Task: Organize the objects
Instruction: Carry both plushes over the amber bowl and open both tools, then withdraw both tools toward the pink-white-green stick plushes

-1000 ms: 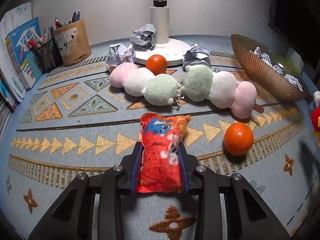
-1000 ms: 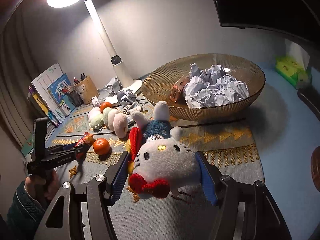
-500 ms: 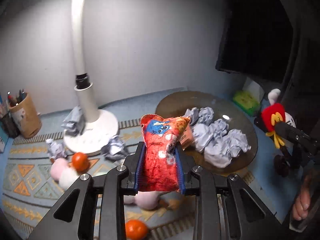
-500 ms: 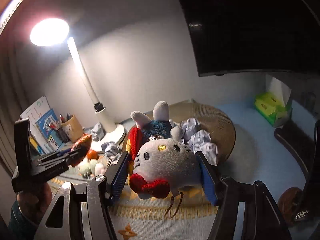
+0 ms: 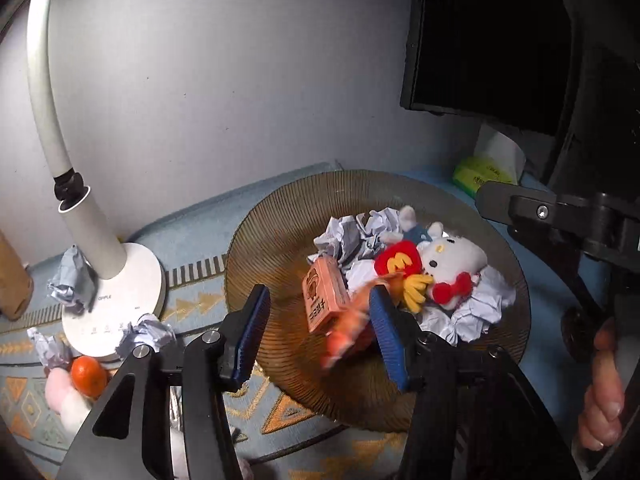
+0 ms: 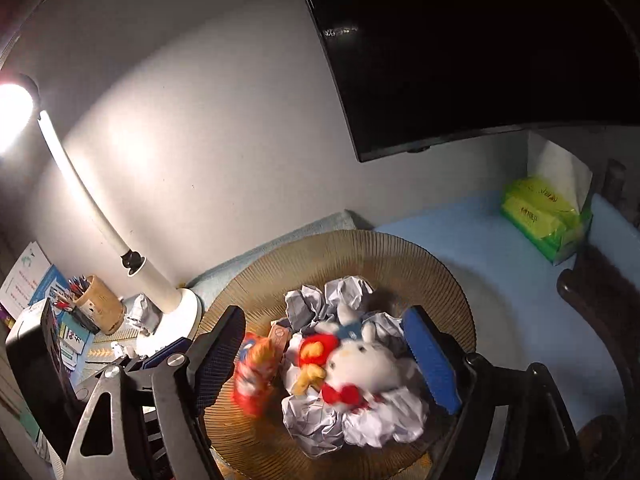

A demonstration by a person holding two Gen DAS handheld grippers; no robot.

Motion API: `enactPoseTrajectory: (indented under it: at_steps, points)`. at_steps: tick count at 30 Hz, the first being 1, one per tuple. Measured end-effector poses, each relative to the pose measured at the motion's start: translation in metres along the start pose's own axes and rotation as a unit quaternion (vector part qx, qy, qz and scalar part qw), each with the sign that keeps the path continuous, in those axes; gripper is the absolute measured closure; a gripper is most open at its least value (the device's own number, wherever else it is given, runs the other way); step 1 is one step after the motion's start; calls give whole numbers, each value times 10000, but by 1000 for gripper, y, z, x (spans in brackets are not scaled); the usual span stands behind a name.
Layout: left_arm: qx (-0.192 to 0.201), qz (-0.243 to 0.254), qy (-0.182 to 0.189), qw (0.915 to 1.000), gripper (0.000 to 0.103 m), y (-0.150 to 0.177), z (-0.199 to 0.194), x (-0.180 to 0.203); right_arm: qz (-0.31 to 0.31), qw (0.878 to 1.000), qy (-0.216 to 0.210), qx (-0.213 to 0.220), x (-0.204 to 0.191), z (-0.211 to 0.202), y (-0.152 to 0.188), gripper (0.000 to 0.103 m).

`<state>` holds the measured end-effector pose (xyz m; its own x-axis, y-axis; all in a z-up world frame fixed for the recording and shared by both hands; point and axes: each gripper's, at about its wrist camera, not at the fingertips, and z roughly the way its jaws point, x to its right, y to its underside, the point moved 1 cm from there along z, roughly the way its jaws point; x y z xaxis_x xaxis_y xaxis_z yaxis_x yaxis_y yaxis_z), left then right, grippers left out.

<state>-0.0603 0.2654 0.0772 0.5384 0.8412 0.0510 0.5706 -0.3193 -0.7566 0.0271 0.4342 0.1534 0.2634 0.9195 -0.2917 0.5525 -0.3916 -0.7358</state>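
- Red snack bag (image 5: 348,332) seen blurred, w/ no pad pressed on it, just inside the left rim of the ribbed bowl (image 5: 280,240); its lower end overlaps the left gripper's right pad in left wrist view.
- White cat plush (image 6: 368,364), also blurred, lies on crumpled paper balls (image 6: 320,420) in the bowl.
- Small orange carton (image 5: 322,300) leans beside the bag.
- Left gripper (image 5: 320,336): jaws just opened, released, bag free.
- Right gripper (image 6: 326,354): jaws just opened wide, plush betw. pads but not pressed.
- Outside bowl: lamp base (image 5: 120,300), orange (image 5: 89,375), pen cup (image 6: 96,308), green tissue pack (image 6: 540,216).
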Motion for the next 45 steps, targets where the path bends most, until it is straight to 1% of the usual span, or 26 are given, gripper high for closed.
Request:
enactPoseTrajectory:
  at_steps: [5,7,10,11,12,13,14,16,18,20,22,24,25,27,30,32,33,34,36,39,41,43,44,45]
  points:
    - [219,-400,54,9989,54,15,-44,-29,126,9998,-166,-17,3,-23,20,23]
    - [376,-571,-34,9977,54,22,-71,-44,138,9995,-294,15,-1,-38,25,23]
    - [731,-851,-167,9935,53,36,-119,-74,20,9986,-512,142,-19,-64,31,23]
    - [840,-968,-233,9915,49,39,-136,-83,-41,9981,-574,206,-27,-73,33,23]
    - [940,-1101,-334,9889,40,43,-153,-94,-109,9974,-654,265,-35,-82,35,23]
    - [1062,-1235,-453,9856,34,49,-170,-103,-173,9965,-752,315,-45,-90,37,23]
    - [1196,-1368,-592,9816,24,55,-185,-114,-229,9955,-852,353,-54,-97,40,23]
    - [1365,-1577,-858,9742,23,69,-210,-134,-321,9935,-1018,391,-72,-106,47,23]
    - [1310,-1804,-1107,9685,23,86,-220,-154,-410,9921,-1127,369,-89,-106,61,22]
    - [1128,-2040,-1343,9631,23,112,-217,-175,-523,9921,-1100,295,-103,-97,85,18]
    - [794,-2241,-1587,9583,23,142,-201,-194,-713,9931,-913,194,-113,-79,117,16]
    - [458,-2376,-1748,9544,23,169,-182,-207,-884,9936,-706,66,-120,-55,145,16]
    - [356,-2398,-1765,9540,23,180,-173,-210,-953,9933,-653,-66,-122,-43,156,16]
    - [237,-2339,-1744,9562,23,191,-159,-210,-1051,9922,-618,-257,-123,-27,170,16]
    - [195,-2172,-1758,9600,23,196,-148,-203,-1331,9901,-414,-176,-125,-17,179,16]
    - [-115,-2048,-1786,9623,23,197,-137,-198,-1416,9891,-350,-198,-124,-10,185,16]
    - [-153,-2011,-1761,9635,23,197,-135,-197,-1413,9890,-340,-288,-123,-7,187,16]
    - [-148,-2010,-1748,9638,23,197,-136,-196,-1440,9885,-316,-339,-124,-5,188,16]
    - [-159,-2080,-1731,9626,23,198,-136,-199,-1499,9878,-318,-267,-126,-6,188,16]
    - [-190,-2192,-1693,9607,23,199,-134,-202,-1621,9857,-296,-363,-131,-3,189,16]
    - [-219,-2143,-1711,9614,23,197,-133,-201,-1674,9846,-311,-385,-132,-1,189,16]
    - [-288,-2040,-1740,9630,23,191,-129,-197,-1699,9832,-340,-566,-134,4,187,17]
    - [-294,-2057,-1639,9643,23,186,-127,-196,-1670,9823,-399,-753,-135,9,186,21]
    - [-292,-2126,-1463,9657,23,179,-125,-196,-1607,9810,-471,-981,-136,14,183,24]
